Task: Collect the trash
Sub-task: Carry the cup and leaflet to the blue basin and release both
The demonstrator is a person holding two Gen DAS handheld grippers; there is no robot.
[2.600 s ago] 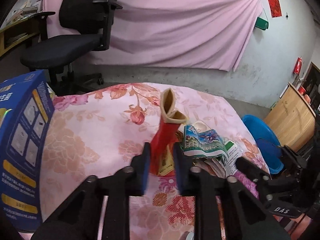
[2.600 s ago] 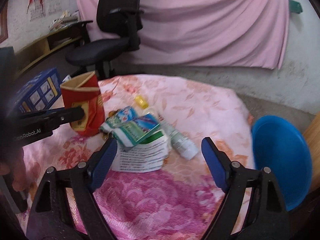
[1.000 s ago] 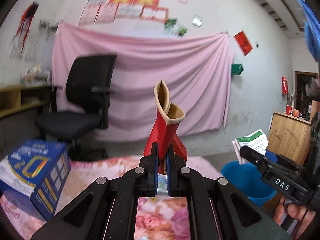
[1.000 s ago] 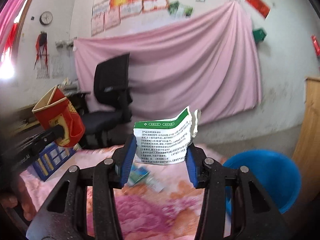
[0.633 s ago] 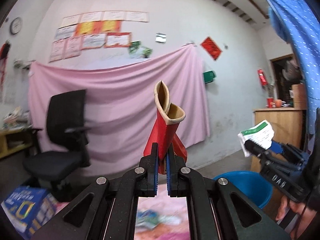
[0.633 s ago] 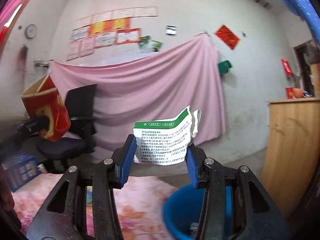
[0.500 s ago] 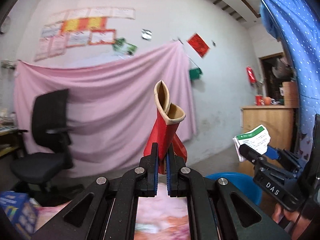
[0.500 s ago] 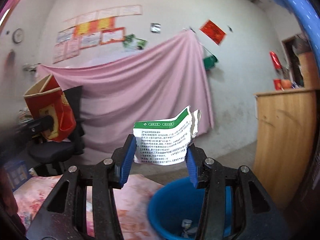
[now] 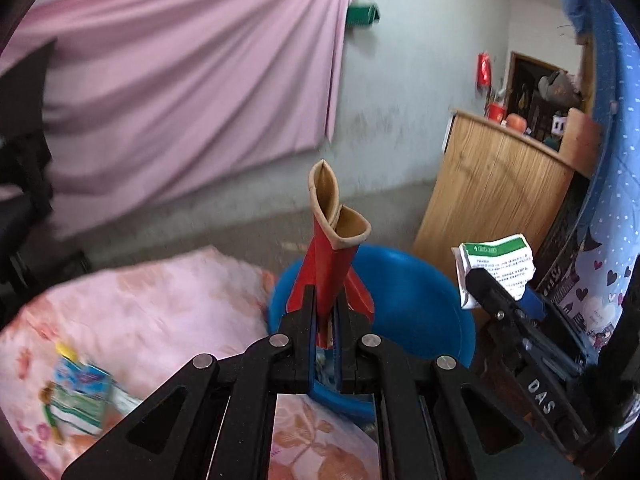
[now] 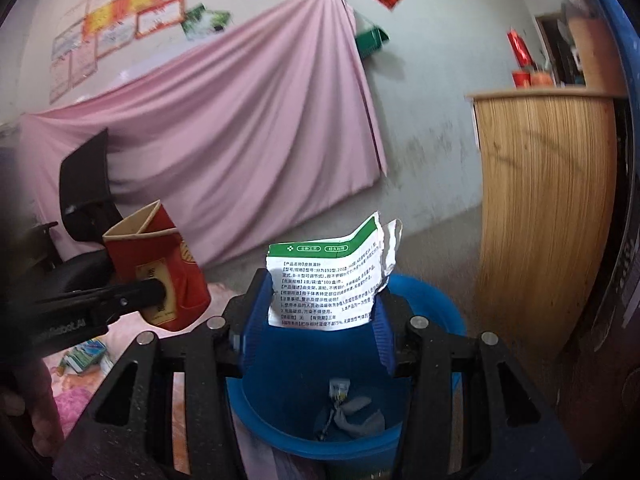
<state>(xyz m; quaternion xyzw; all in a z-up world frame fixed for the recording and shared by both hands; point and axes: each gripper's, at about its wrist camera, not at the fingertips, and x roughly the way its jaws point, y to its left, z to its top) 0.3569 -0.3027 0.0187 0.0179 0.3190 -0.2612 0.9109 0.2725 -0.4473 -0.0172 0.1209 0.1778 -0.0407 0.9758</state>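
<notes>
My left gripper (image 9: 323,312) is shut on a crumpled red paper carton (image 9: 332,248), upright with its tan open top squeezed; the carton (image 10: 158,276) also shows at left in the right wrist view. My right gripper (image 10: 322,312) is shut on a torn white and green packet (image 10: 328,280) printed with text, held over the blue bin (image 10: 440,312). The packet (image 9: 496,264) appears at the right of the left wrist view, beside the blue bin (image 9: 420,304). Grey scraps (image 10: 352,416) lie inside the bin.
A table with a pink floral cloth (image 9: 140,312) lies left of the bin, with a blue and green wrapper (image 9: 80,392) on it. A wooden cabinet (image 10: 540,220) stands to the right. A pink curtain (image 9: 180,100) and a black chair (image 10: 86,184) are behind.
Both grippers have tipped down and moved right toward the bin. The bin now fills the right wrist view below the packet. Both holds are unchanged.
</notes>
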